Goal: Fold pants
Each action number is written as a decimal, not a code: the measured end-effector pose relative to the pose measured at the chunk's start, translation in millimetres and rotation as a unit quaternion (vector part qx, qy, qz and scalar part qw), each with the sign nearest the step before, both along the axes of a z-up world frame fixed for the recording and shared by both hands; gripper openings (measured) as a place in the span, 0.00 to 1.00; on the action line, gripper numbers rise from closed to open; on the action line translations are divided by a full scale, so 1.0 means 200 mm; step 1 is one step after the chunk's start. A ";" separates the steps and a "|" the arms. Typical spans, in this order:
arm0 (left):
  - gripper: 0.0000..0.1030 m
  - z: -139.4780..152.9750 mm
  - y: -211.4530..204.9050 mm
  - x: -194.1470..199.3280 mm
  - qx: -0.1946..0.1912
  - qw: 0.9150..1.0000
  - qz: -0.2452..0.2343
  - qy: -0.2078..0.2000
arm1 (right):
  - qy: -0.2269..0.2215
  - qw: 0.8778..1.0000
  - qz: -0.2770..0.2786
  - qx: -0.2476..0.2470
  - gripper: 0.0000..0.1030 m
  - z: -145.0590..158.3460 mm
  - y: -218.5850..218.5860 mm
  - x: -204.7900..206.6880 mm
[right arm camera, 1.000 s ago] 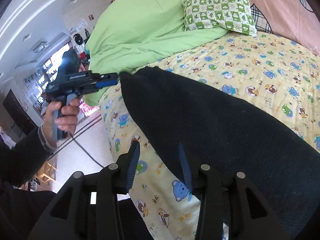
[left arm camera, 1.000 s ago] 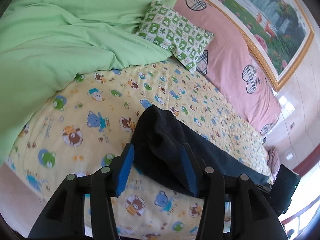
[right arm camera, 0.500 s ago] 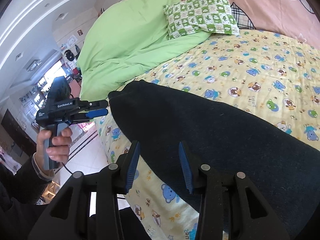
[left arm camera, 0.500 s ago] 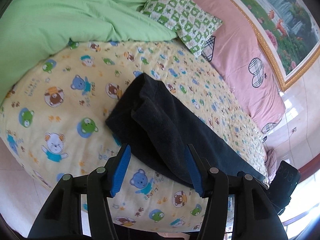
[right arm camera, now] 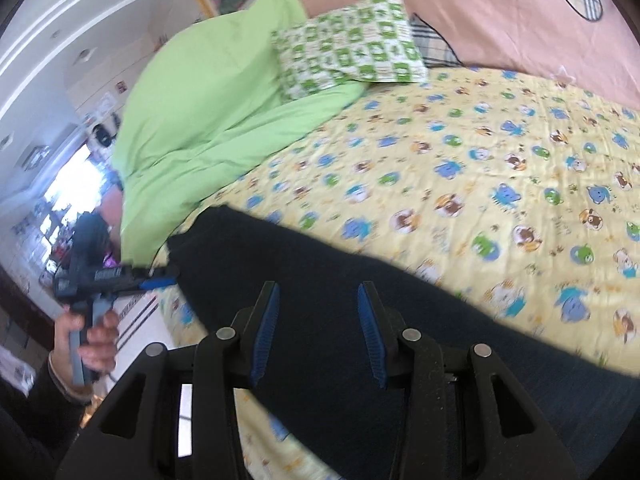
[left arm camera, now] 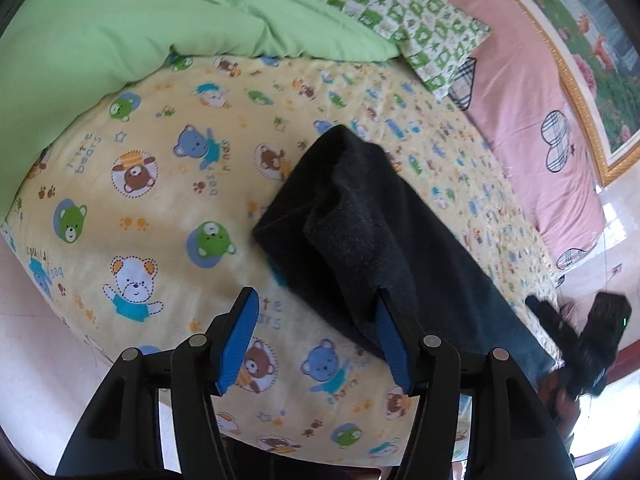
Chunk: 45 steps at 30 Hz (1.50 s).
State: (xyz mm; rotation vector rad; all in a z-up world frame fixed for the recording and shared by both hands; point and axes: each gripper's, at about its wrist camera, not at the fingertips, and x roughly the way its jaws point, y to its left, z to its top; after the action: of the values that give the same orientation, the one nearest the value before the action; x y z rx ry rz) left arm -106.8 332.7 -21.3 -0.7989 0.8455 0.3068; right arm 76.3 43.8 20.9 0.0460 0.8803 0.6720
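While both tools gape, dark pants (left arm camera: 360,216) on bedsheet (left arm camera: 160,208)

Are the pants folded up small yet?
Not yet. The pants lie in one long dark strip across the bed, doubled over only at one end.

Fuzzy matt dark cloth pants (left arm camera: 372,216) lie on a smooth printed cotton-like sheet (left arm camera: 160,208) (bear pattern).

Before me lies a yellow bear-print bedsheet (left arm camera: 152,184), with a bunched light-green duvet (left arm camera: 132,28) heaped along its far side, a green-and-white checked pillow (left arm camera: 412,16) resting partly on that duvet, a pink headboard with plaid hearts (left arm camera: 524,92) behind, and a gold-framed flower picture (left arm camera: 592,52) above.
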 end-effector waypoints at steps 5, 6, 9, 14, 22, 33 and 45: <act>0.58 -0.05 0.03 0.01 -0.012 1.000 0.001 0.005 | 0.065 0.997 -0.033 0.015 0.49 -0.07 -0.03 0.26; 0.58 -0.05 0.04 0.02 -0.014 1.000 0.000 0.003 | 0.081 0.996 -0.035 0.012 0.49 -0.10 -0.02 0.32; 0.58 -0.06 0.05 0.04 -0.010 1.000 -0.005 0.003 | 0.121 0.992 -0.027 -0.013 0.49 -0.20 0.01 0.44; 0.58 -0.06 0.04 0.08 0.001 1.000 -0.013 0.002 | 0.175 0.983 0.024 -0.052 0.48 -0.31 0.10 0.54; 0.39 -0.06 -0.02 0.20 0.056 0.998 -0.029 0.001 | 0.185 0.962 0.140 -0.147 0.23 -0.32 0.27 0.50; 0.20 0.31 -0.01 0.04 0.139 0.984 -0.031 -0.104 | -0.103 0.942 0.133 -0.289 0.12 -0.01 0.47 0.18; 0.38 0.03 0.15 0.05 0.132 0.991 -0.024 -0.021 | -0.098 0.957 0.058 -0.266 0.31 -0.35 0.62 0.31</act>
State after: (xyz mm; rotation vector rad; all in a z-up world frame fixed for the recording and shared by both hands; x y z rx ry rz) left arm -96.9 362.8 -16.1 -0.5362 0.7649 0.3487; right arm 139.1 168.3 -48.1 -0.5515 0.8519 0.5193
